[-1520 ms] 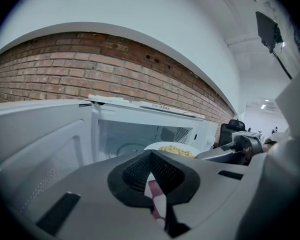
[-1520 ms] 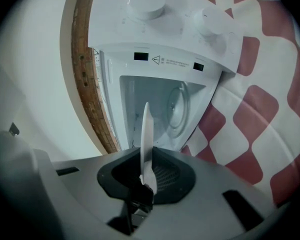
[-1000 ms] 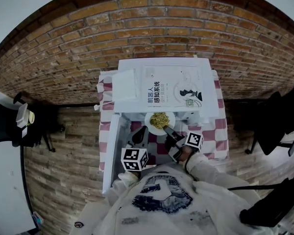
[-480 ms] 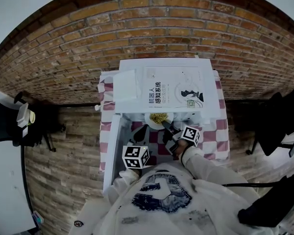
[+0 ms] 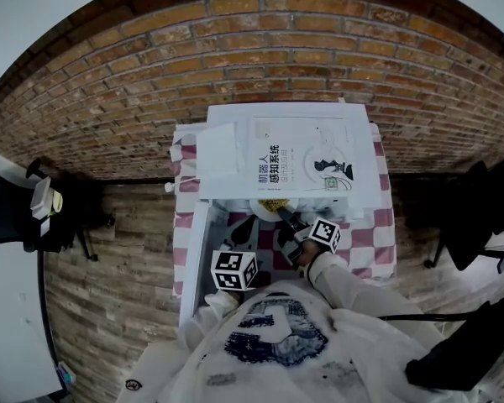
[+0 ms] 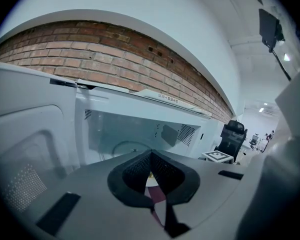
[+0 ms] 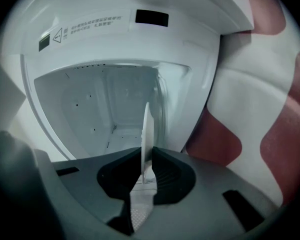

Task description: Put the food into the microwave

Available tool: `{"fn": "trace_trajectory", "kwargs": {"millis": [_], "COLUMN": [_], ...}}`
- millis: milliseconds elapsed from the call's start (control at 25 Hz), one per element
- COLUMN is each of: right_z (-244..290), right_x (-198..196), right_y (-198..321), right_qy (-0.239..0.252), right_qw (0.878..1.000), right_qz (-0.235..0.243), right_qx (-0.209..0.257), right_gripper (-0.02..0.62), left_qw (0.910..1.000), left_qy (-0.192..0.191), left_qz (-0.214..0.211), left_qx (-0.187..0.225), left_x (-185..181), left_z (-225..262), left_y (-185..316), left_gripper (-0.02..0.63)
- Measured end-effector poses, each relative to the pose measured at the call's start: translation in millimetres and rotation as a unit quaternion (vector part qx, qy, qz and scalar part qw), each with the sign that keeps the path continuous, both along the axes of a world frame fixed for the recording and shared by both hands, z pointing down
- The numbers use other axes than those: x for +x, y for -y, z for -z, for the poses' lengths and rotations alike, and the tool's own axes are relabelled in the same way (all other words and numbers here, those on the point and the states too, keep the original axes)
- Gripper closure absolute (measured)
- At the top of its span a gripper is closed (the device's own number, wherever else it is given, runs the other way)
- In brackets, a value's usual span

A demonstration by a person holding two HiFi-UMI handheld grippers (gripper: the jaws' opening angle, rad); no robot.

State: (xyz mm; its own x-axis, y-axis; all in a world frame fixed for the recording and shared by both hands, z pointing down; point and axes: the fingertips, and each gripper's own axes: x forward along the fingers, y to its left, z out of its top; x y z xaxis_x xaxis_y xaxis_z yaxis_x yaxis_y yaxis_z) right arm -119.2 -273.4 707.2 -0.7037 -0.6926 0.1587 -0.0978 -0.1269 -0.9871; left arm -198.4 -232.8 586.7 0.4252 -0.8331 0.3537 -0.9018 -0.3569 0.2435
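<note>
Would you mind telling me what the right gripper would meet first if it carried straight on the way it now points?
Probably nothing until the back wall of the microwave. The right gripper, shut on the rim of the plate, points into the open cavity, which looks free ahead, though depth is hard to judge.

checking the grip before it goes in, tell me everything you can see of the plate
The plate is white, round and thin-rimmed, carrying a yellowish heap of food. The right gripper is shut on its near rim, holding it food side up at the mouth of the open white microwave; its far part is hidden under the microwave's top edge.
</note>
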Motion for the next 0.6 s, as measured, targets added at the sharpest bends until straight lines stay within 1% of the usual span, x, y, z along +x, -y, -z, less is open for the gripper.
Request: {"fn": "trace_trajectory", "kwargs": {"millis": [440,520,600], "right_z": [-10.7,-10.4,-10.2], "right_x": [-4.4,-5.1,-4.5], "right_y": [3.2,2.6,1.4], "right_qy": [0.008,0.009,0.007], "right_qw": [1.000,1.000,1.000], "right_qz": [-0.005,-0.004,-0.007], "right_qx": [-0.014,-0.020,-0.027], "right_gripper": [0.538,0.538,0.524], "left_qw": [0.9999,0.9998,0.9996], "left_qy": [-0.001,-0.005,-0.010], "left_qz": [-0.008,-0.015,-0.026], "left_qx": [-0.007,-0.009,-0.010], "left_x": [0.3,2.3,6.6], "left_z": [-4.9,-5.0,-4.8], "left_y": [4.6,3.0,1.1], "left_gripper": [0.598,0.598,0.598]}}
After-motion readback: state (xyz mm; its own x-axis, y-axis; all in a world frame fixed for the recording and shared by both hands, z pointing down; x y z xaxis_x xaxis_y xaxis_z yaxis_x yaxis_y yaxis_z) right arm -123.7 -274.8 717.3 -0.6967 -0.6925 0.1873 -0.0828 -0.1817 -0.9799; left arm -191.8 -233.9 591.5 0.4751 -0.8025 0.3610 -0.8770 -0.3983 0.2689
